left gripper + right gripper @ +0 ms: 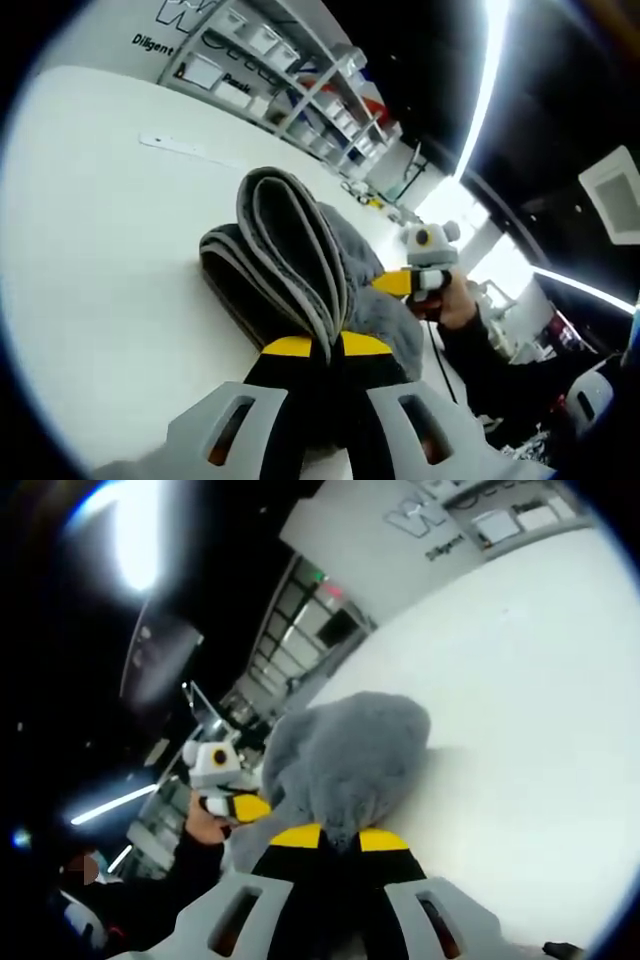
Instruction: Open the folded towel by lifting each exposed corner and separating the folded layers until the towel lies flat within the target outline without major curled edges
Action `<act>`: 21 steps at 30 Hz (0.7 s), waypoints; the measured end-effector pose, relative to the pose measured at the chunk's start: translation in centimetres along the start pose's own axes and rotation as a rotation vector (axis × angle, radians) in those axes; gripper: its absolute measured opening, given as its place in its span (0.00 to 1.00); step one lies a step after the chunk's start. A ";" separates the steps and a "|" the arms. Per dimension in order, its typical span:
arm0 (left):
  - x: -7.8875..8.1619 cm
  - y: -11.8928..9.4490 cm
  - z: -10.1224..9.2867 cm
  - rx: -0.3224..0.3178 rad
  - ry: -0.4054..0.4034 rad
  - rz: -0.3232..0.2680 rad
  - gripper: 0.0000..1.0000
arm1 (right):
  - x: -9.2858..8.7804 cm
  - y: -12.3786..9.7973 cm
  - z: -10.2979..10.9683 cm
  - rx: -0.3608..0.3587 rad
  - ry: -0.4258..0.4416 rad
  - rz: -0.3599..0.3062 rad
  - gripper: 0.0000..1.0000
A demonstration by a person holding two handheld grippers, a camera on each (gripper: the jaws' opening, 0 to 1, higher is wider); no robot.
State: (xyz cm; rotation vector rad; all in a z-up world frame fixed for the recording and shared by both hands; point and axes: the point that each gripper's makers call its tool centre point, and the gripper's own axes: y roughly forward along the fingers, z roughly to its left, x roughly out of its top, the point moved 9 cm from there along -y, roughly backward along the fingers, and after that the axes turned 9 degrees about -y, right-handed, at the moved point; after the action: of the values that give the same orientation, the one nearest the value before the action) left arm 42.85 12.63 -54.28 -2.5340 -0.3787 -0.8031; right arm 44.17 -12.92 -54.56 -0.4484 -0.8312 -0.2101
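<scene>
My left hand-held gripper is clamped on the folded grey towel — my right hand-held gripper pinches another part, lifting it over the white surface.

Towel held up between two grippers over the table

In the left gripper view, the left gripper pinches the towel above the table; the right gripper grips the towel's far side, to the right. Shelves stand behind the table. In the right gripper view, the left gripper enters from the left.
</scene>
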 end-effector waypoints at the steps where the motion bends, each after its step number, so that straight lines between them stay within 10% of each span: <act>1: 0.0 0.0 0.0 0.000 0.000 0.000 0.04 | 0.0 0.0 0.0 0.000 0.000 0.000 0.05; 21: -0.4 -0.4 -0.3 0.003 0.009 0.011 0.04 | -0.3 0.0 0.3 0.018 -0.001 0.018 0.05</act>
State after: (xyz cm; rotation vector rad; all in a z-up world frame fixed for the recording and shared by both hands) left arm 42.20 12.79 -54.12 -2.5266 -0.3627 -0.8083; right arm 43.72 -12.80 -54.60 -0.4388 -0.8292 -0.1856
